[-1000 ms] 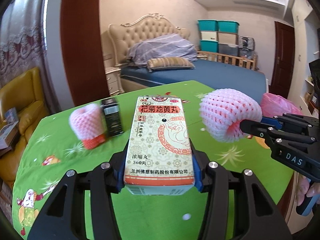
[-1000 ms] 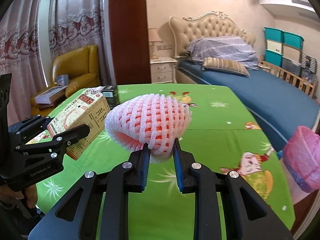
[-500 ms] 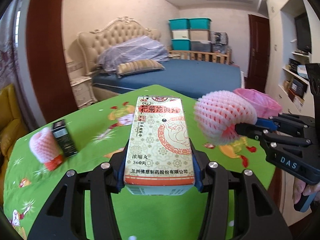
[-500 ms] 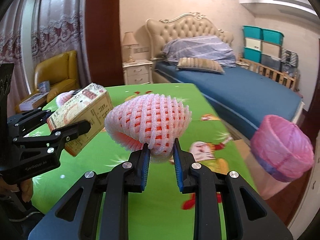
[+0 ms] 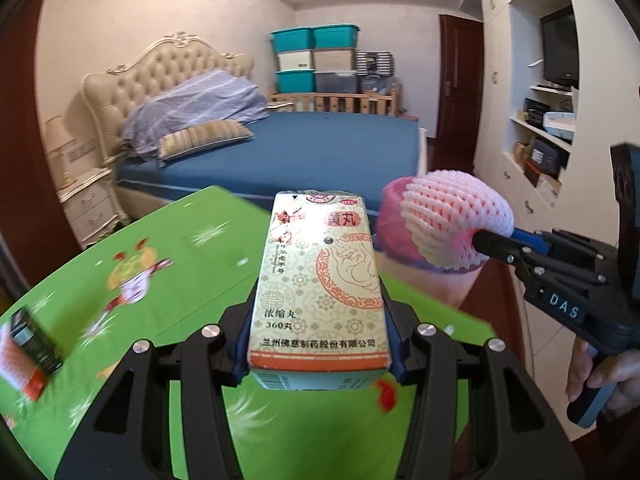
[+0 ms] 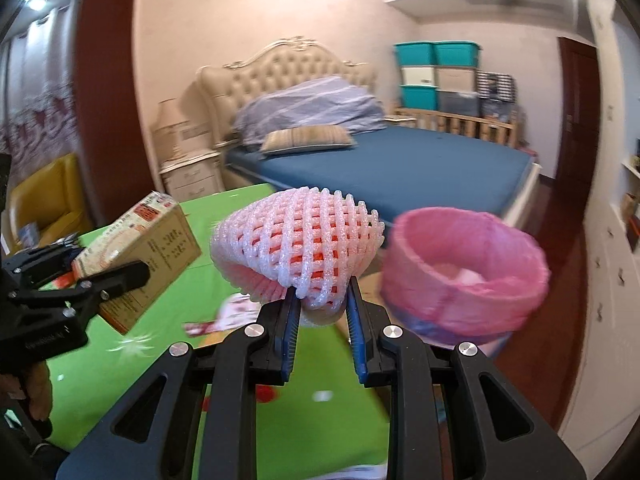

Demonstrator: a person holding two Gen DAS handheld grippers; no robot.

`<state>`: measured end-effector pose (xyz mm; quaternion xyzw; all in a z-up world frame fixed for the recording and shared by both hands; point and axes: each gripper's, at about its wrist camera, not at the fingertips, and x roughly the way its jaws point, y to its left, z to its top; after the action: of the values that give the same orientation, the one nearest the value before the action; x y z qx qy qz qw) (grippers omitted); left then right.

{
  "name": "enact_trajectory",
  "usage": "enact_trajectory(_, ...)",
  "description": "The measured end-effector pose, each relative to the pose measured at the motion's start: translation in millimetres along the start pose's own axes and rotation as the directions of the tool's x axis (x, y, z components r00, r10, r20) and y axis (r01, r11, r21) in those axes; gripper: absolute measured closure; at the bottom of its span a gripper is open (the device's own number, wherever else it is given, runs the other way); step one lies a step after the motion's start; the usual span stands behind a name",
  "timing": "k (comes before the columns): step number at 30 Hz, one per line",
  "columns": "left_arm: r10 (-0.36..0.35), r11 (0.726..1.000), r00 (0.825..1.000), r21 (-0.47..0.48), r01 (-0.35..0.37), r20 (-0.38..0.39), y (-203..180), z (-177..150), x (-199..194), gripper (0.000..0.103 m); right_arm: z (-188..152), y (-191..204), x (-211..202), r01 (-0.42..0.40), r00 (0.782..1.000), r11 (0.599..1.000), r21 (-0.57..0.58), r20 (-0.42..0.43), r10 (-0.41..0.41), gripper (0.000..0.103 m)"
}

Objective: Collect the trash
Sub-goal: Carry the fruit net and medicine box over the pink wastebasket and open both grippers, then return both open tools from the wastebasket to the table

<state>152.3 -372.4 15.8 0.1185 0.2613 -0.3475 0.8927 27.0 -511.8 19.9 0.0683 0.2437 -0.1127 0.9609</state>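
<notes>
Both grippers carry trash above the green table, close to the pink-lined bin.

The left gripper (image 5: 320,344) is clamped on a cardboard medicine box (image 5: 320,280); the box lies flat between the two jaws and sticks out forward over the green table (image 5: 192,280). The right gripper (image 6: 322,308) is pinched tight on the lower edge of a pink foam fruit net (image 6: 298,248), which bulges up and forward above the jaws. The bin with a pink bag (image 6: 464,268) stands off the right edge of the table, just beyond and to the right of the net. At the left edge of the table remain a small dark box (image 5: 34,338) and another foam net (image 5: 16,364), touching each other, well apart from both grippers.
</notes>
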Motion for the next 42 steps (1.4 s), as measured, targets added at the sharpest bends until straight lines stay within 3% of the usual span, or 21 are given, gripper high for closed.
enact_trajectory(3, -0.065, 0.998, 0.998, -0.002, 0.065, -0.011, -20.4, 21.3, 22.5, 0.053, 5.7, -23.7, 1.6, 0.049, 0.999, 0.999, 0.015, 0.01, -0.049, 0.08)
enact_trajectory(10, -0.143, 0.989, 0.99, 0.025, 0.143, -0.011, -63.6, 65.5, 71.5, 0.053, 23.1, -84.9, 11.7, 0.145, 0.988, 0.986, 0.077, 0.037, -0.148, 0.08)
enact_trajectory(21, -0.236, 0.97, 0.97, 0.043, 0.239, -0.059, -133.2, 122.0, 160.7, 0.053, 35.5, -166.5, 49.7, 0.211, 0.977, 0.968, 0.139, -0.005, -0.213, 0.08)
enact_trajectory(30, -0.285, 0.959, 0.956, -0.016, 0.284, -0.076, -160.3, 159.9, 217.4, 0.052, 39.8, -196.2, 92.5, 0.235, 0.972, 0.96, 0.15, -0.046, -0.231, 0.079)
enact_trajectory(33, -0.276, 0.961, 0.957, -0.031, 0.274, -0.086, -159.2, 165.0, 232.4, 0.039, 38.1, -201.9, 108.1, 0.222, 0.975, 0.964, 0.146, -0.055, -0.216, 0.067)
enact_trajectory(35, -0.256, 0.966, 0.964, -0.049, 0.253, -0.069, -149.8, 162.4, 233.6, 0.031, 30.7, -206.6, 110.5, 0.225, 0.974, 0.959, 0.17, -0.06, -0.218, 0.041)
enact_trajectory(42, -0.172, 0.98, 0.983, -0.112, 0.163, -0.071, -95.2, 135.6, 228.0, 0.021, 18.9, -198.8, 89.4, 0.211, 0.977, 0.96, 0.186, -0.027, -0.209, 0.037)
